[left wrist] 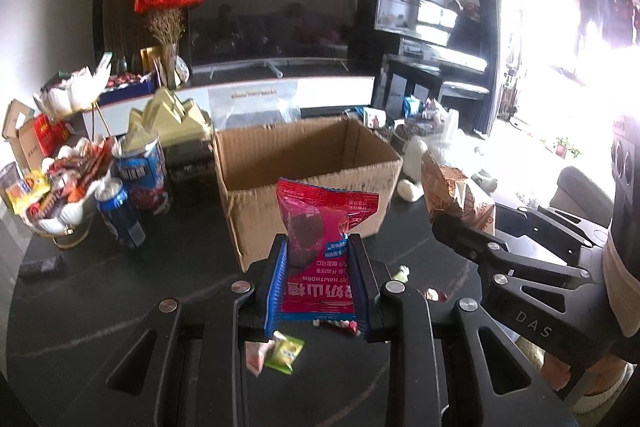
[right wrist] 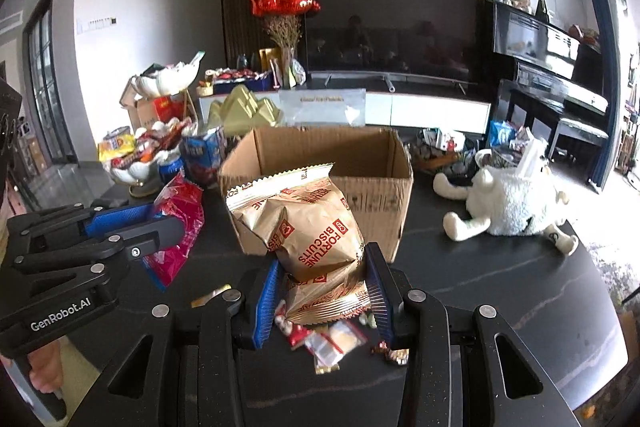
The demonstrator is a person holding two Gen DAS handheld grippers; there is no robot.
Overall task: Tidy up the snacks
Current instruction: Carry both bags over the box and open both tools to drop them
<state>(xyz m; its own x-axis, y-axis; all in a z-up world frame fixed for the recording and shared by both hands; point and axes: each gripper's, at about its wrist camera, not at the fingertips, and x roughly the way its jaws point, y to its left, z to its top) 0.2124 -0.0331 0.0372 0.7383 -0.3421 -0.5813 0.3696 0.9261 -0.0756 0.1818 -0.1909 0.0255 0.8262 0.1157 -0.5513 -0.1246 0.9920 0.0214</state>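
Note:
My left gripper [left wrist: 318, 247] is shut on a red hawthorn snack packet [left wrist: 320, 227], held upright above the dark table in front of the open cardboard box [left wrist: 308, 163]. My right gripper [right wrist: 322, 267] is shut on a gold Fortune Biscuits bag [right wrist: 308, 223], also held just in front of the box [right wrist: 372, 155]. In the right wrist view the left gripper [right wrist: 160, 223] with the red packet [right wrist: 176, 227] is at the left. In the left wrist view the right gripper's finger [left wrist: 480, 247] and the gold bag [left wrist: 456, 191] are at the right. The box looks empty inside.
Small loose sweets lie on the table under the grippers [left wrist: 276, 351] [right wrist: 332, 343]. Blue drink cans [left wrist: 120, 215] and a white bowl of snacks [left wrist: 68, 187] stand left of the box. A white plush toy [right wrist: 508, 207] lies to the right. A TV stand is behind.

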